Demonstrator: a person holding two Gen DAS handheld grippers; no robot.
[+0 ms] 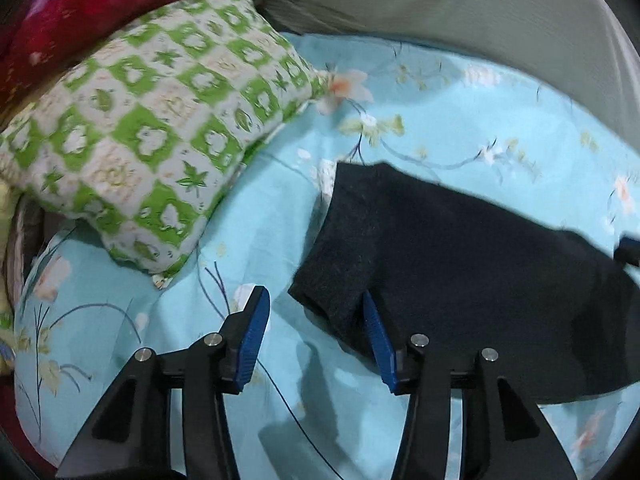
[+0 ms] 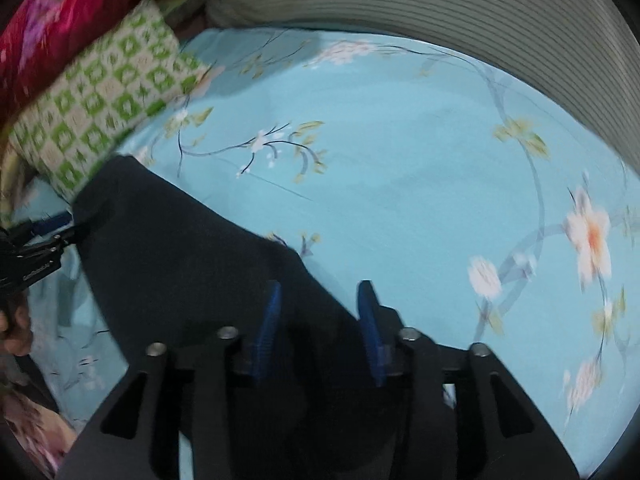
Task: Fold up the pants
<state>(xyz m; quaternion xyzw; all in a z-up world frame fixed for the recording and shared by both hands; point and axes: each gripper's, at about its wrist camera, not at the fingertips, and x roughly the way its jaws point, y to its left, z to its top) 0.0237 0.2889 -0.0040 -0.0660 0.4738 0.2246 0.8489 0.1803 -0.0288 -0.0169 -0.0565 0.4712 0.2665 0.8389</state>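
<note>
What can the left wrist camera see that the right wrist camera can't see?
Only the left wrist view shows the near corner of the dark pants lying by one finger of the open left hand-held gripper, and the green checked pillow up close. Only the right wrist view shows the big white and orange flower on the sheet, and the pants spread under the open right hand-held gripper. Both show the pants, the pillow, the blue flowered sheet and the red flowered blanket.
</note>
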